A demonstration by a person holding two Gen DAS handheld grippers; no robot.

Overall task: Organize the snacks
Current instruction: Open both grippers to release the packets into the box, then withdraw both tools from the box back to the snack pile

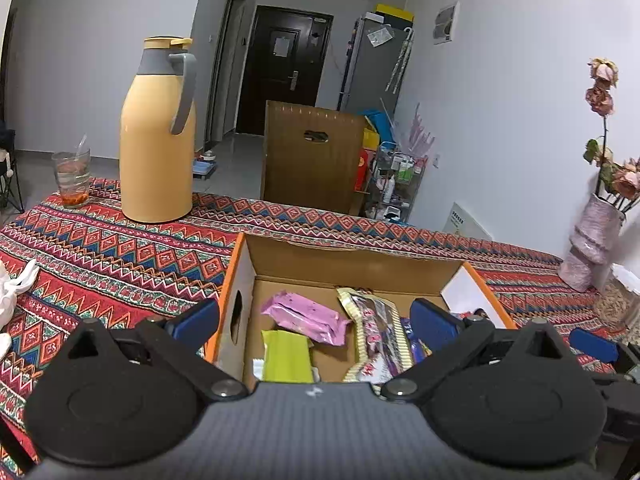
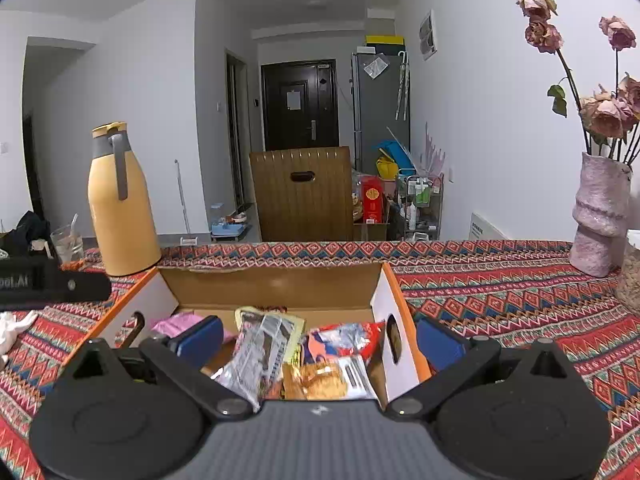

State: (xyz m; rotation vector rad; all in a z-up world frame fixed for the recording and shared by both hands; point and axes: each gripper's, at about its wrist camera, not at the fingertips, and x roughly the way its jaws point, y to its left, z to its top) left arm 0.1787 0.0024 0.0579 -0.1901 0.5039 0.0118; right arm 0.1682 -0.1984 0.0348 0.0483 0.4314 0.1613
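Observation:
An open cardboard box [image 1: 344, 258] with orange outer sides sits on the patterned tablecloth and also shows in the right wrist view [image 2: 280, 284]. Inside lie a pink packet [image 1: 306, 316], a green packet [image 1: 286, 356] and a cream striped packet [image 1: 376, 332]. The right wrist view shows a silver packet [image 2: 260, 352], a red packet [image 2: 344, 336] and a golden snack pack [image 2: 320, 380]. My left gripper [image 1: 316, 320] is open and empty above the box's left half. My right gripper [image 2: 318, 338] is open and empty above the box's right half, straddling its right wall.
A yellow thermos jug [image 1: 158, 132] and a glass with a spoon [image 1: 72, 178] stand at the back left. A pink vase of dried roses [image 2: 600, 216] stands at the right. A wooden chair back [image 2: 304, 194] is behind the table. A white figurine [image 1: 12, 292] lies at the left edge.

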